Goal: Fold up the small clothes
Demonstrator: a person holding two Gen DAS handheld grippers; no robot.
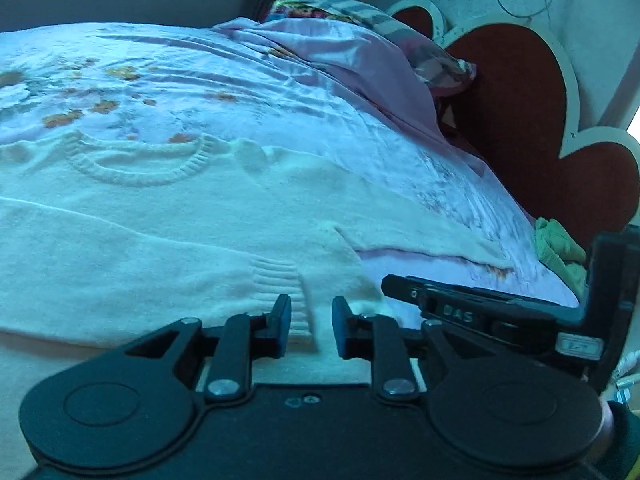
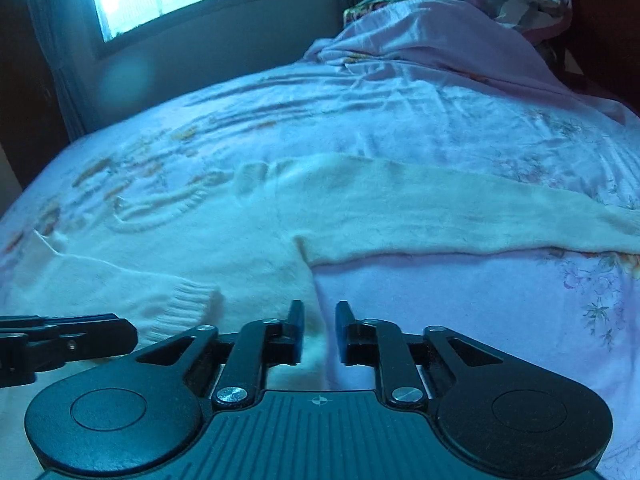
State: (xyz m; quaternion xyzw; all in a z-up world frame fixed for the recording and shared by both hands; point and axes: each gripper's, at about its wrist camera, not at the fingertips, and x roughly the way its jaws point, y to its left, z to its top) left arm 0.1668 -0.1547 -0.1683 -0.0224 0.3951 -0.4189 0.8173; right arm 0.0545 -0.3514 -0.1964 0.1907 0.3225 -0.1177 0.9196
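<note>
A: Where does the sweater (image 1: 168, 236) lie?
B: Flat on the bedsheet (image 2: 460, 120), neckline (image 1: 138, 160) away from the cameras, one sleeve (image 2: 460, 216) stretched out to the right, the other folded across its body with the cuff (image 1: 280, 276) near the hem.

A: And the grippers?
B: Left gripper (image 1: 311, 328) low over the hem, jaws narrowly parted, holding nothing. Right gripper (image 2: 319, 332) at the sweater's right edge, narrowly parted, holding nothing.
</note>
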